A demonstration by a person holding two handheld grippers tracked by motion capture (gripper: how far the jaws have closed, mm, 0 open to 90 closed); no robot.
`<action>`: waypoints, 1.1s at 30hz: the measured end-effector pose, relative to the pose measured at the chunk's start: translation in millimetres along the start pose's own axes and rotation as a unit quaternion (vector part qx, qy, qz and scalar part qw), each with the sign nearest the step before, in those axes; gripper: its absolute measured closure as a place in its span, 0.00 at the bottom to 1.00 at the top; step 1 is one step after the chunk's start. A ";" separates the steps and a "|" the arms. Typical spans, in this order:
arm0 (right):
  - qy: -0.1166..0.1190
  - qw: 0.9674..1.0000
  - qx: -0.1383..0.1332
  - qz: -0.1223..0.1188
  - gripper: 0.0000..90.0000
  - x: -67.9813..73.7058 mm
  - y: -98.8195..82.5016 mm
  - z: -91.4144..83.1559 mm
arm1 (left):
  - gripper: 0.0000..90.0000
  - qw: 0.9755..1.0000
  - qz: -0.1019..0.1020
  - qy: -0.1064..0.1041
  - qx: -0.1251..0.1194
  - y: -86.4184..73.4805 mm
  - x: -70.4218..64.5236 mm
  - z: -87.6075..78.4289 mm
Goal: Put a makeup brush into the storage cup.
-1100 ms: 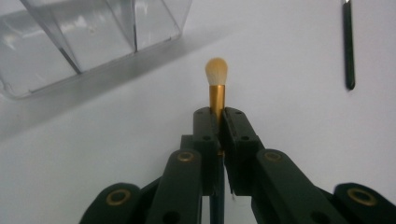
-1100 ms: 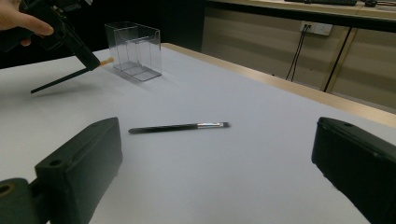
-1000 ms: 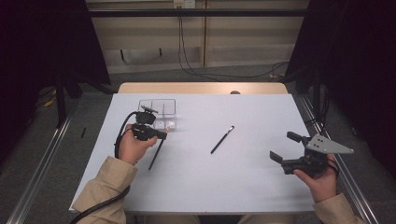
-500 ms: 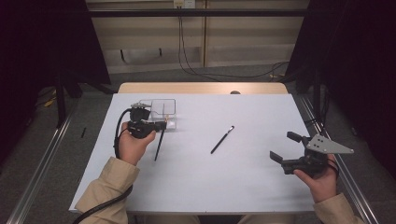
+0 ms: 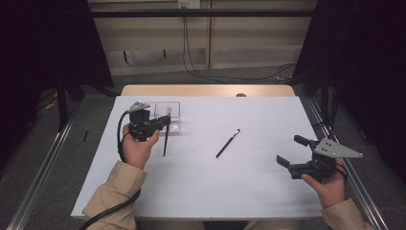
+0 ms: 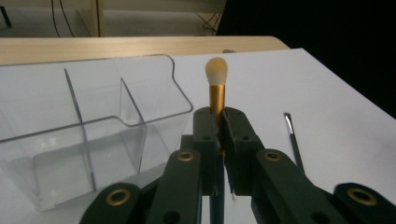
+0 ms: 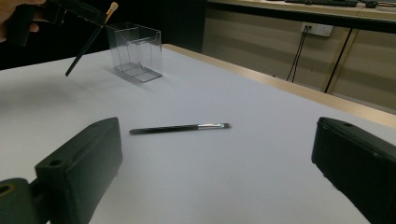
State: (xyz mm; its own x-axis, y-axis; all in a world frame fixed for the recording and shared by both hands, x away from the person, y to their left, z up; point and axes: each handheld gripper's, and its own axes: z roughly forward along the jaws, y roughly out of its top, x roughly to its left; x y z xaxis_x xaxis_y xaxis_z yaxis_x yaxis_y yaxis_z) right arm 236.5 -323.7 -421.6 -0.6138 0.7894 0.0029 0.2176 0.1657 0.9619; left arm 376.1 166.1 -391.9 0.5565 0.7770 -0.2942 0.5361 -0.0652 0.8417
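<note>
My left claw [image 6: 218, 122] is clamped on a makeup brush [image 6: 216, 83] at its gold collar, bristles up, held above the white table [image 5: 201, 182] just beside the clear organizer [image 6: 93, 140]. My right claw [image 5: 291, 152] stands wide open and empty near the table's right edge. A thin brush [image 5: 227, 143] lies flat between them.
</note>
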 end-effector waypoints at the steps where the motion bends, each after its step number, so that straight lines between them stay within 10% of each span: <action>1: 0.000 1.000 0.000 0.000 0.02 0.0 0.0 -0.1 | 0.94 1.000 0.002 0.000 -0.002 0.4 -0.6 -0.5; 33: -0.001 1.000 -0.002 0.000 0.02 -0.5 -0.4 -0.8 | 0.94 0.992 0.008 -0.039 -0.121 30.2 -12.7 -0.5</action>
State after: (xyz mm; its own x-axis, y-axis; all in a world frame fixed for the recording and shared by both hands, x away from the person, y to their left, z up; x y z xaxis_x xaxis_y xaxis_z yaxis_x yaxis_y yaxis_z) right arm 236.1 -324.6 -421.7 -0.6125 0.7905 0.0023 0.2146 0.1635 0.9629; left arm 384.9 154.6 -362.5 0.6155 0.7263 -0.3061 0.3635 0.0831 0.9279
